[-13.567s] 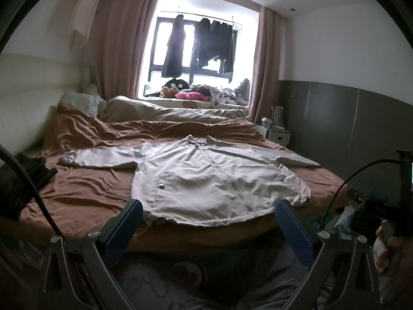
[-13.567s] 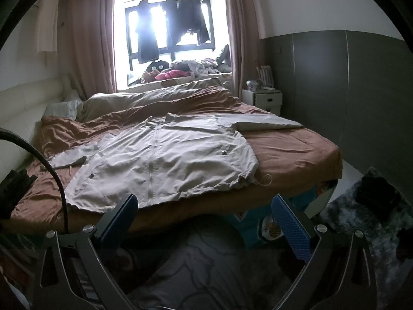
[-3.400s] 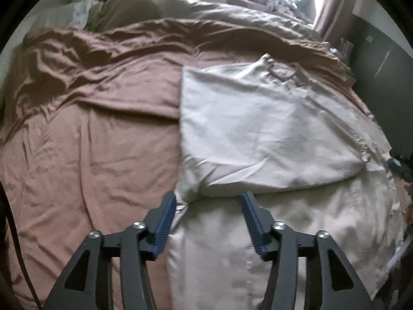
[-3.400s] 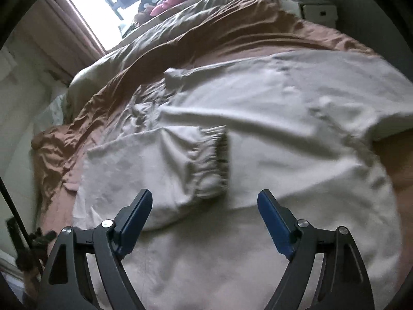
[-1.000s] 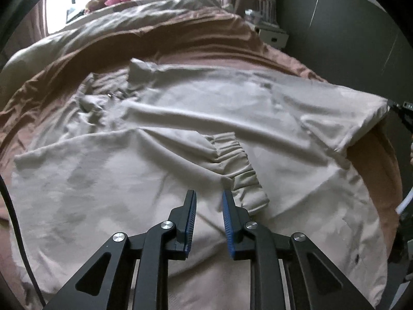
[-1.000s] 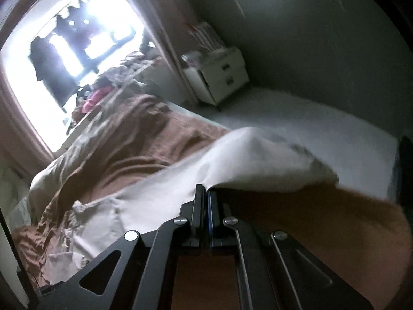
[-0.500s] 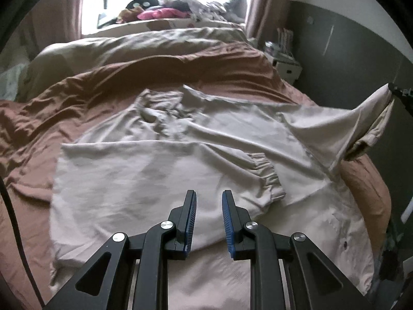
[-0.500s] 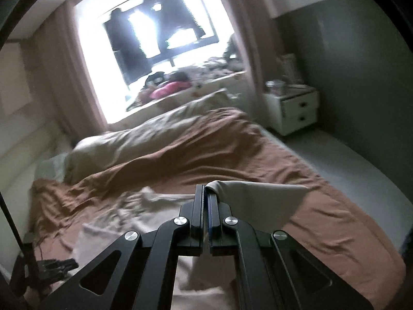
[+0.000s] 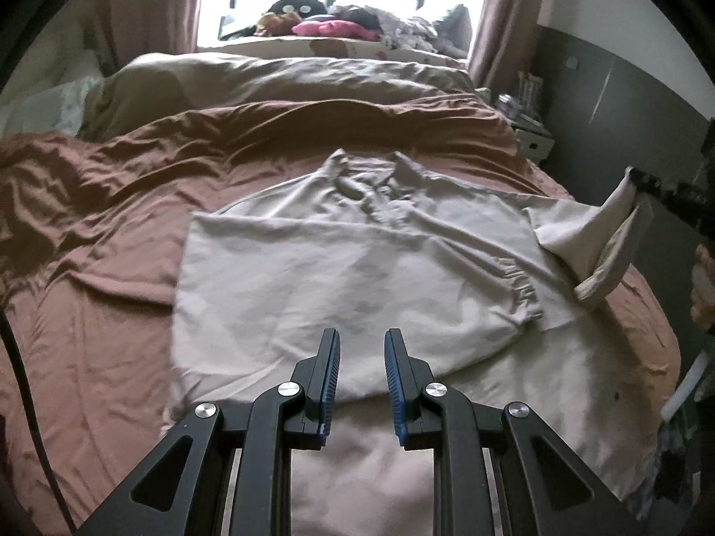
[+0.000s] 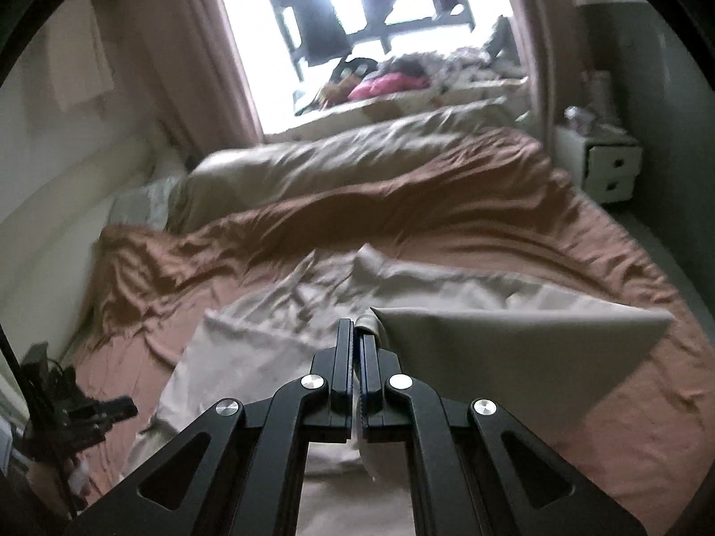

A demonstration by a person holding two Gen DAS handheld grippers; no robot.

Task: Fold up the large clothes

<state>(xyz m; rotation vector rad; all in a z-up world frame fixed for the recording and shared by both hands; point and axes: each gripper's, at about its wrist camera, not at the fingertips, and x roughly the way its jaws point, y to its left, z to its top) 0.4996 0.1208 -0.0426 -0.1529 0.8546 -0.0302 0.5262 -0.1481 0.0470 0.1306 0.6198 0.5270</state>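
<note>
Bedroom scene: brown bedspread [image 9: 89,268] over the bed, window with hung clothes at the back, white nightstand [image 10: 607,169] on the right

Left to right in the left wrist view: beige jacket [image 9: 357,268] lies flat on the bedspread, collar toward the window. Its left sleeve [image 9: 447,268] is already folded across the chest, elastic cuff ending near the right side. A few seconds back that fold was being pressed; a second ago the left gripper [image 9: 359,370] was low over the cuff, now it sits pulled back and higher near the hem, jaws narrow with nothing between them

Far right: right sleeve [image 9: 599,241] is off the bed, pinched at its end by the right gripper [image 10: 358,357], jaws fully closed on the fabric. A second ago that sleeve was only just coming off the bed's edge; now it's lifted and swung inward over the jacket body, fabric taut in the right wrist view

Judgement: first sleeve fold done, second under way. Sleeve needs laying across the chest over the first one, then release. Risk: dragging the shoulder out of line, since the left gripper isn't pinning anything
</note>
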